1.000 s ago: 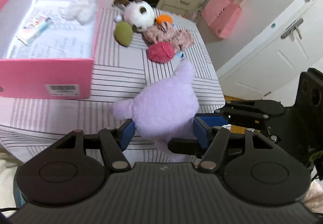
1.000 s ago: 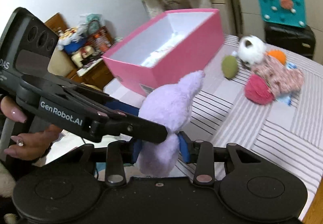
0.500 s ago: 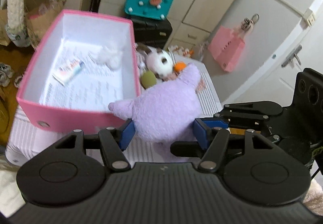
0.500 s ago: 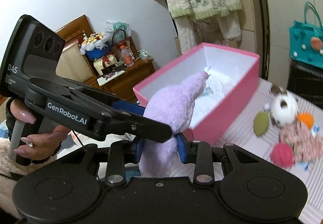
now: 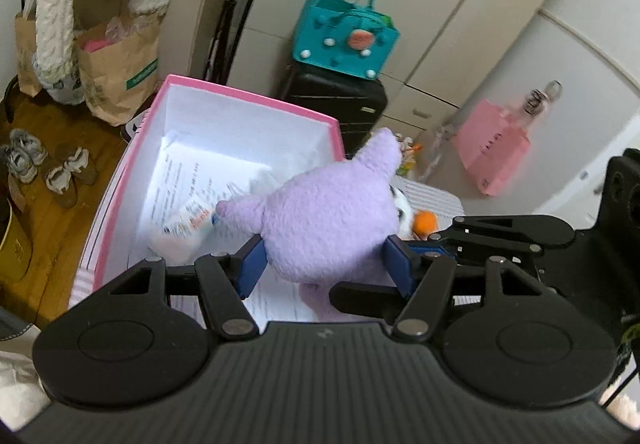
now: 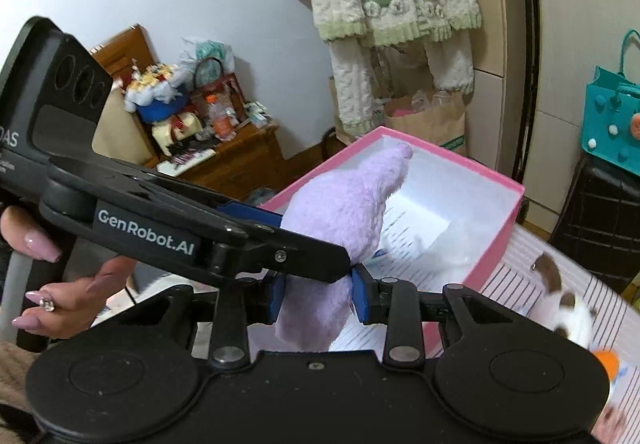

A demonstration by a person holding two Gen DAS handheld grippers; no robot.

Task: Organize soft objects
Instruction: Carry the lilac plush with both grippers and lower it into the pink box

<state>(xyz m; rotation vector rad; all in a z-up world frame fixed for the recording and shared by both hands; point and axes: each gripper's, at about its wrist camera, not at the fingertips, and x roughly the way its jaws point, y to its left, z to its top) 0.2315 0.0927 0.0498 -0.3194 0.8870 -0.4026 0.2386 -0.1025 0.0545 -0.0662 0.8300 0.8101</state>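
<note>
Both grippers hold one purple plush [image 5: 332, 219], which I have hanging over the near end of the pink box [image 5: 240, 111]. From biggest down: the striped counter [image 6: 520, 264] carries the box, open-topped, its floor lined with printed paper and mostly free at the far end. The plush is next, its long axis running up and away from me, one pointed tip [image 6: 402, 151] aimed at the far wall, its bulk above the box's near right corner. My left gripper [image 5: 324, 264] has its fingers narrowed on the wide body; my right gripper [image 6: 318, 298] pinches the thinner lower end, fingers closer together. The drop, I judge, is straight down. Clearance looks fine on the left, tighter by the right wall. A white-and-brown toy [image 6: 560, 304] waits on the counter just beyond it.
</note>
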